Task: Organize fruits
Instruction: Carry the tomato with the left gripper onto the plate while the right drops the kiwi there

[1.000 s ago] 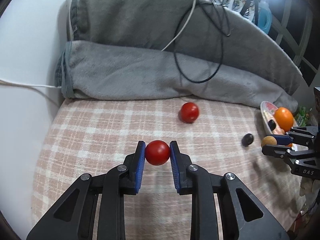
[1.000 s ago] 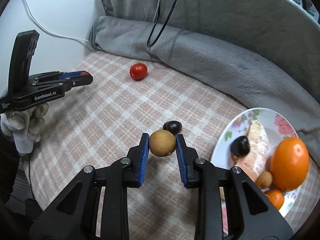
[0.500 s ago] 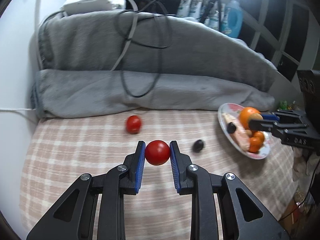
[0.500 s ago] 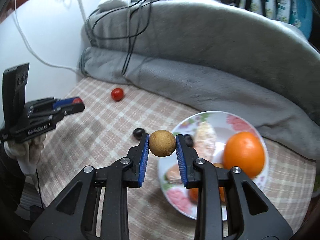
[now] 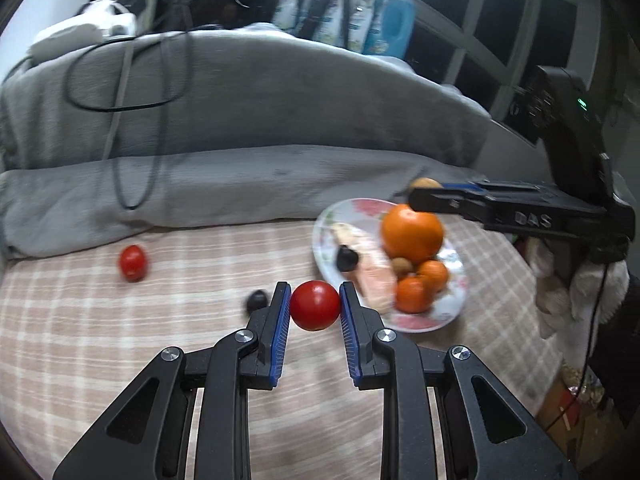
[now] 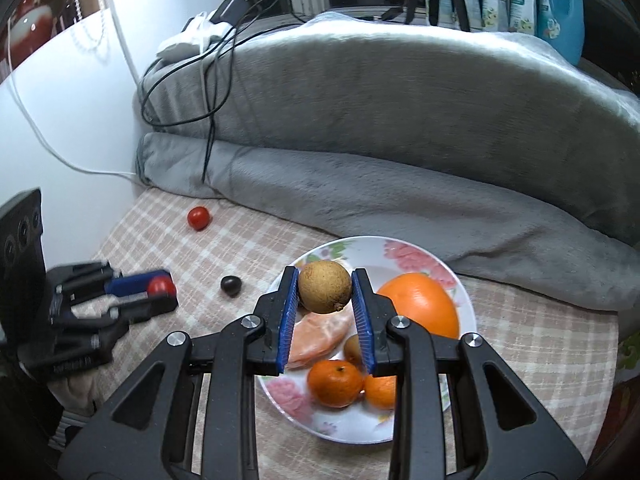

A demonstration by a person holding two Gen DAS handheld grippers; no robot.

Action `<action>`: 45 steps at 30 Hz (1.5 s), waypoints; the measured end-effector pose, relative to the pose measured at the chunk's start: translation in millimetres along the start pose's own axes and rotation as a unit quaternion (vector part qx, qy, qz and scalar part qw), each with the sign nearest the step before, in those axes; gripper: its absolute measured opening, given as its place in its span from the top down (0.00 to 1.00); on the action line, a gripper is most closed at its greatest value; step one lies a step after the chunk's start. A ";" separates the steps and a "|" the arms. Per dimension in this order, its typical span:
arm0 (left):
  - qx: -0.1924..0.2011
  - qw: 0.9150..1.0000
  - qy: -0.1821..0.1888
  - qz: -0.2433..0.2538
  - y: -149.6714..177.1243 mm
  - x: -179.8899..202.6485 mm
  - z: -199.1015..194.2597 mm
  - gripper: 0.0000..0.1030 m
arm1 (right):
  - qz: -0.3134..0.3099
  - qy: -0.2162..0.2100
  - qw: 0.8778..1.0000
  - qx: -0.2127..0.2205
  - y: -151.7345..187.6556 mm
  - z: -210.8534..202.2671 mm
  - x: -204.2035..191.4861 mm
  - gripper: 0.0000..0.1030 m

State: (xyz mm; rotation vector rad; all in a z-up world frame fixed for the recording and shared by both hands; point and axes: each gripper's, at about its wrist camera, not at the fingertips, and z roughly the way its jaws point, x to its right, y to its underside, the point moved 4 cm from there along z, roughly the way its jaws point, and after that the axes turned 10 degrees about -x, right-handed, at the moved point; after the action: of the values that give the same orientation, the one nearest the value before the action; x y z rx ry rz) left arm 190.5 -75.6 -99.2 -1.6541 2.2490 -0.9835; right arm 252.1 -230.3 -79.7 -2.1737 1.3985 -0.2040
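Left wrist view
Writing: "DAS" on the side of the right tool [image 5: 425, 189]; bottle labels on the sill too blurred to read.
Left tool [image 5: 315, 307]: pinching a red tomato [image 5: 315, 306] between its blue pads, held above the checked cloth [image 5: 100, 340].
Right tool: pinching a brown fruit [image 5: 425, 182], up over the far rim of the plate [image 5: 450, 316].
Plate: near the cloth's right edge; holds a big orange [image 5: 412, 232], two small oranges, a dark fruit, a peeled piece.
Open room: bare cloth left and front of the plate.
In the way: a loose dark fruit [image 5: 257, 300] just left of the left tool; a second tomato [image 5: 133, 263] well apart, near the grey blanket [image 5: 280, 128].

Right wrist view
Writing: text on the left tool's [image 6: 162, 288] side blurred, unreadable.
Right tool [image 6: 325, 292]: pressed on the brown fruit [image 6: 325, 287], over the plate [image 6: 420, 258].
Left tool: at left, red tomato [image 6: 161, 287] at its tip.
Edges: blanket borders the plate behind; black cables [image 6: 208, 80] hang over the blanket.
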 end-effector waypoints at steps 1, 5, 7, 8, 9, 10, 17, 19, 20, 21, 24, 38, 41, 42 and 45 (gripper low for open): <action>-0.001 1.000 0.003 0.004 -0.1 4.8 2.2 0.78 | 0.003 -0.001 1.000 0.000 -0.9 0.4 3.9 0.73; -0.007 1.000 0.009 0.027 -2.4 29.1 12.8 0.78 | 0.016 -0.008 1.000 -0.003 -4.4 4.5 14.6 0.73; -0.010 0.999 0.014 0.035 -3.0 37.2 16.9 0.78 | 0.018 -0.010 1.000 -0.004 -5.7 7.4 17.7 0.73; -0.012 0.999 0.017 0.038 -3.7 41.7 19.4 0.78 | 0.018 -0.011 1.000 -0.005 -6.2 8.7 19.2 0.73; -0.013 0.999 0.019 0.041 -4.3 44.9 21.6 0.78 | 0.019 -0.013 1.000 -0.007 -6.9 10.4 20.3 0.73; -0.013 0.999 0.021 0.042 -4.8 47.5 23.2 0.78 | 0.020 -0.014 1.000 -0.009 -7.7 12.4 21.9 0.73; -0.020 0.998 0.028 0.054 -8.5 60.9 33.8 0.78 | 0.018 -0.014 0.999 -0.023 -11.7 27.5 26.8 0.73; -0.021 0.998 0.029 0.055 -9.7 62.9 36.6 0.78 | 0.019 -0.014 0.999 -0.025 -12.9 30.9 27.9 0.73; -0.022 0.998 0.030 0.055 -10.3 63.8 37.9 0.78 | 0.019 -0.014 0.999 -0.026 -13.4 32.4 28.3 0.73; -0.022 0.998 0.030 0.057 -10.5 64.2 38.6 0.78 | 0.019 -0.016 0.999 -0.027 -13.9 34.4 28.7 0.73; -0.024 0.998 0.029 0.060 -12.1 66.1 42.4 0.78 | 0.020 -0.016 0.999 -0.030 -15.7 39.1 29.4 0.73; -0.027 0.997 0.031 0.064 -19.3 74.6 56.6 0.73 | 0.041 -0.017 0.999 -0.028 -20.1 45.3 41.1 0.39; -0.023 0.997 0.032 0.062 -17.8 74.6 55.0 0.55 | 0.045 -0.017 0.999 -0.020 -20.7 40.9 42.5 0.36; -0.022 0.997 0.033 0.063 -17.9 74.6 54.4 0.55 | 0.045 -0.016 0.999 -0.018 -20.8 39.4 43.0 0.36; -0.020 0.997 0.033 0.065 -18.4 75.4 52.2 0.49 | 0.047 -0.011 0.999 -0.016 -21.2 36.9 44.1 0.23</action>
State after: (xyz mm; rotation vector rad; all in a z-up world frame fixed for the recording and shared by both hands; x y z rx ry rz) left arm 203.9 -167.5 -110.6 -1.4891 2.3990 -0.9821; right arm 303.8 -249.2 -106.8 -2.1220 1.4974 -0.1236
